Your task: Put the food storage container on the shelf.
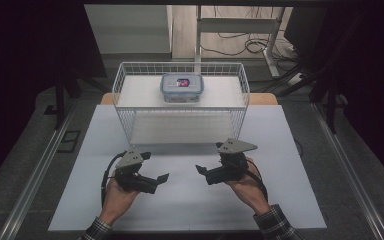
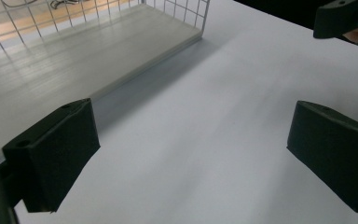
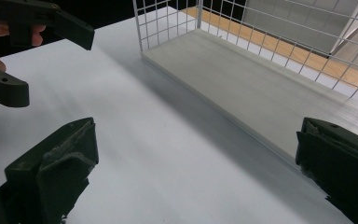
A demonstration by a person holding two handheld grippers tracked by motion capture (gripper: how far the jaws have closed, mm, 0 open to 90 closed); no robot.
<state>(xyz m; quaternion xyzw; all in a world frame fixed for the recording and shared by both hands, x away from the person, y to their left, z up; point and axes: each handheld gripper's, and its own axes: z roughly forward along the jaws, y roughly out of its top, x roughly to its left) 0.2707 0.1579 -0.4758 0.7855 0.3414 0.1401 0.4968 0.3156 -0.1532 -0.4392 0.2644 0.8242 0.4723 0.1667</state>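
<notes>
The fingers of the left gripper (image 1: 156, 181) and right gripper (image 1: 203, 173) stand apart and hold nothing, hovering over the worktop (image 1: 190, 200) near its front edge, so handling appears not yet begun. The lidded plastic box (image 1: 182, 88) rests on the upper shelf of the wire basket (image 1: 130, 120) at the far edge; its contents cannot be identified, and the lower level is bare.

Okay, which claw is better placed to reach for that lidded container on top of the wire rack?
Probably the right claw: it sits slightly nearer the container than the left claw. Both are open and empty.
</notes>
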